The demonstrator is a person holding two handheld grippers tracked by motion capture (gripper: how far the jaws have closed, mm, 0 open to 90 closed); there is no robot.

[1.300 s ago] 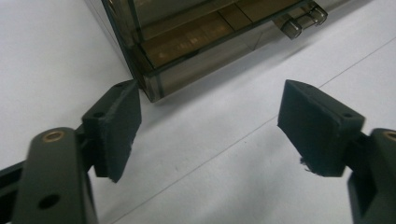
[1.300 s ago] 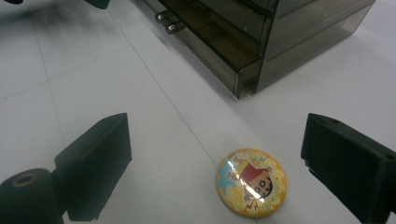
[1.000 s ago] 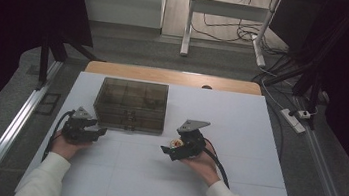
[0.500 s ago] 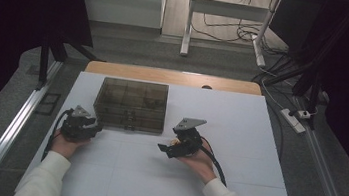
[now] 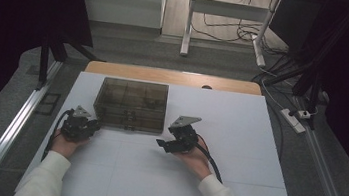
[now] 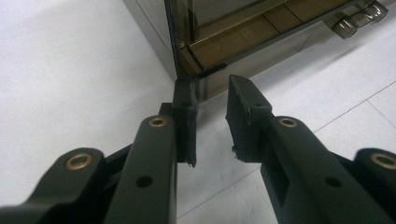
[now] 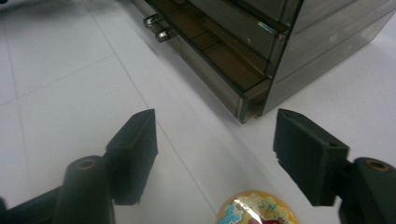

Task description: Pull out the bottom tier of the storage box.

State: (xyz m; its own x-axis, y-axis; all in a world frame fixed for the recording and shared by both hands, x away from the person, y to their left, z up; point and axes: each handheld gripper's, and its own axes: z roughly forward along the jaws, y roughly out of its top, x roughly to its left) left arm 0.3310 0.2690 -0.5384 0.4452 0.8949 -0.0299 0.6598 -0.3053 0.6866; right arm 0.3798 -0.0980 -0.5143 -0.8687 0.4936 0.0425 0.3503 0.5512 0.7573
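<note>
A smoky, translucent brown plastic organiser box [image 5: 130,103] with a flat lid sits on the white desk [image 5: 238,136] at centre-left of the high view, its inside split by thin walls into compartments. Whether anything lies in them cannot be told from above. The left gripper view shows its near corner at top centre, with amber-tinted dividers behind the wall and two small clear latches [image 6: 355,18] at the upper right. The right gripper view shows the other front corner [image 7: 247,100] at upper right, where the compartments in sight look bare.

The left hand-held gripper [image 5: 78,125] rests just beside the box's lower left corner; its matte black jaws have just been closing and stand narrowly apart, grasping nothing, the corner just beyond their tips. The right hand-held gripper [image 5: 177,137] lies below the box's lower right corner, its jaws also closing yet wide, released, with bare desk between them. At the bottom edge of the right gripper view sits a round, glossy, yellow-rimmed colourful disc [image 7: 257,210], which the overhead camera does not make out.
</note>
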